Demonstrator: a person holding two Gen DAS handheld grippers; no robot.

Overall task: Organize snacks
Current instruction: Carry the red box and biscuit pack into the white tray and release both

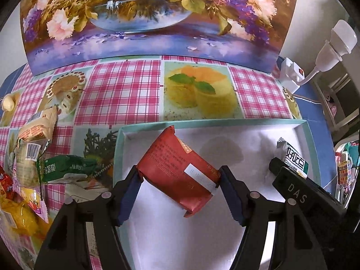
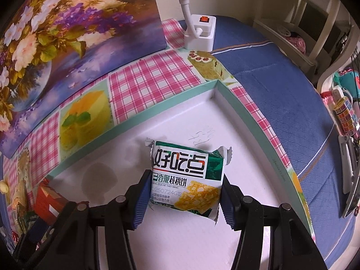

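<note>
A shallow teal-rimmed tray (image 1: 202, 121) with a white floor lies on the checked tablecloth. A red snack packet (image 1: 177, 168) lies tilted on the tray floor between the fingers of my left gripper (image 1: 178, 172). The blue pads stand at its two ends without squeezing it, so the gripper is open. My right gripper (image 2: 185, 177) is shut on a green and white biscuit packet (image 2: 186, 180), low over the tray's (image 2: 157, 121) right part. In the left wrist view that packet (image 1: 294, 157) and the right gripper (image 1: 290, 180) show at the tray's right end. The red packet (image 2: 49, 200) shows at the right wrist view's left.
Several loose snack packets (image 1: 29, 157), one of them green (image 1: 67, 166), lie left of the tray. A flower painting (image 1: 157, 22) stands at the table's back. A white lamp base with a switch (image 2: 200, 31) sits at the back right, with a blue cloth (image 2: 270, 78) beyond.
</note>
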